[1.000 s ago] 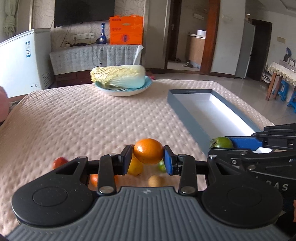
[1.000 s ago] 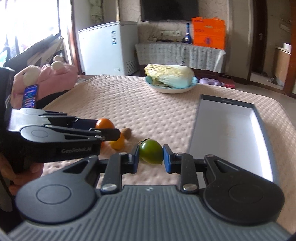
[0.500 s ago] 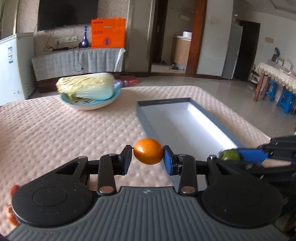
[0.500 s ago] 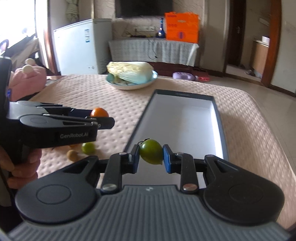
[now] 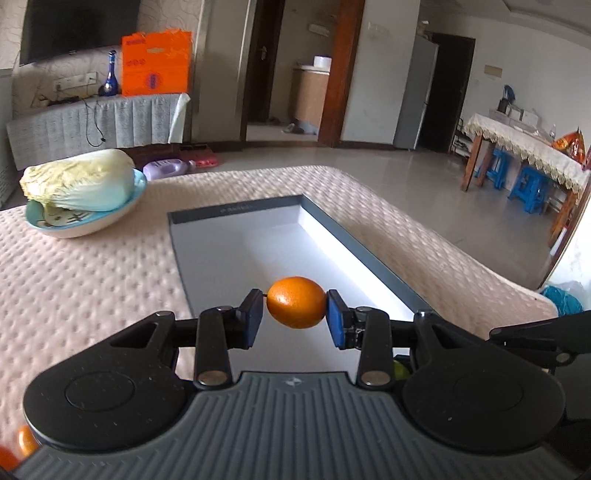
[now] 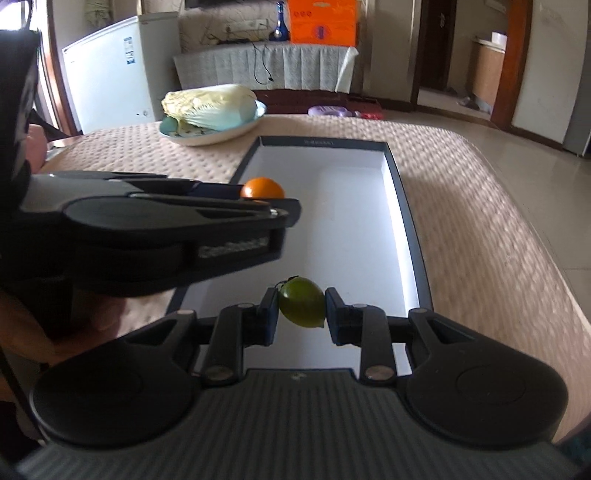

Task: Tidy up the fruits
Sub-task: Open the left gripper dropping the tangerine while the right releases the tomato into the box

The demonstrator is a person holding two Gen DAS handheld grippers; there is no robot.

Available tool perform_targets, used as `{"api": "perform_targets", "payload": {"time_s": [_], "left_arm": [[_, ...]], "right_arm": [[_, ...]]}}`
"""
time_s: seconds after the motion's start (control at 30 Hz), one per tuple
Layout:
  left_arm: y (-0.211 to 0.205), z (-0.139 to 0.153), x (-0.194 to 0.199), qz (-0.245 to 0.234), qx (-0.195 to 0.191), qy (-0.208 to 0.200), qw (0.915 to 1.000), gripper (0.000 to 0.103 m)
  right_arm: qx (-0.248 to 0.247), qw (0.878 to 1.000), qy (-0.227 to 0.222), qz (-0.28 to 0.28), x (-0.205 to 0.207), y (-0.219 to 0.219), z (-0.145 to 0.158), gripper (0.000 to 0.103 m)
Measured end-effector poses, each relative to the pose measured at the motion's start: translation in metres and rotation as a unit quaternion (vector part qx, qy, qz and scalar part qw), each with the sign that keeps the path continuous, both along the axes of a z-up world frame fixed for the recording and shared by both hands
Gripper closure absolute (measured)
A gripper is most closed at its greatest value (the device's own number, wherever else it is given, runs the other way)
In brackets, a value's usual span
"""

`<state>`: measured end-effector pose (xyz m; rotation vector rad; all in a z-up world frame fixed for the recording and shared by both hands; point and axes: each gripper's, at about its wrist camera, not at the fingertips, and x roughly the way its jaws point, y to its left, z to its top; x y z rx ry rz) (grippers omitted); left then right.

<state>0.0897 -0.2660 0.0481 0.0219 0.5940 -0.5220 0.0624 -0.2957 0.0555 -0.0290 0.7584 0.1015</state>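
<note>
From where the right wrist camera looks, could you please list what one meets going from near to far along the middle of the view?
Green fruit in the right tool → orange in the left tool → tray's far wall → cabbage on its plate → blue bottle.

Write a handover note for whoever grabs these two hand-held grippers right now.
Left hand-held gripper: shut on the orange, held above the open box.
Right hand-held gripper: shut on the green fruit, held above the box's near end.
Box: sits on the padded table; no fruit lies in the part in view.
Done: both fruits picked up and brought over the box.
Left: set both inside, then fetch the loose fruit at the table's near left edge.
The cabbage on its plate is untouched.
</note>
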Motion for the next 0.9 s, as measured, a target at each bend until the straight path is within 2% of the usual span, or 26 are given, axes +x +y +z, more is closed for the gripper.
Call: {"api": "perform_targets", "payload": {"time_s": [0.07,0.1,0.17,0.2,0.33,0.73,0.83,0.87,0.9], "left_arm": [[-0.005,-0.003,0.003,-0.005,0.011,-0.003,0.9999,0.056],[-0.006,-0.004,0.004,-0.010,0.012,-0.004,0.9999,0.043],[-0.007,-0.003,0.003,-0.017,0.008,-0.006,0.9998,0.023],[-0.005,-0.002,0.002,-0.018,0.005,-0.012,0.9997,0.020],[-0.001,0.004,-0.007,-0.017,0.005,-0.032,0.9993,0.020],[0.053,0.028,-0.039,0.057,0.005,-0.039,0.9976,0.020],[0.073,0.034,-0.048,0.080,0.008,-0.042,0.9959,0.019],[0.081,0.036,-0.051,0.087,0.007,-0.042,0.9953,0.019],[0.089,0.038,-0.055,0.095,0.008,-0.041,0.9946,0.019]], "right_arm": [[-0.004,1.000,0.002,0.001,0.002,0.002,-0.002,0.072],[-0.005,1.000,0.002,0.001,0.003,0.004,-0.002,0.072],[-0.007,1.000,0.006,-0.001,0.007,0.006,-0.004,0.072],[-0.006,1.000,0.007,-0.004,0.008,0.006,-0.004,0.072],[0.001,1.000,0.003,-0.020,0.012,0.005,-0.003,0.072],[0.006,0.997,-0.020,-0.077,0.022,0.009,0.000,0.071],[0.006,0.996,-0.031,-0.083,0.022,0.015,0.001,0.047],[0.005,0.996,-0.040,-0.083,0.022,0.018,0.002,0.042],[0.003,0.995,-0.046,-0.084,0.021,0.021,0.003,0.041]]}}
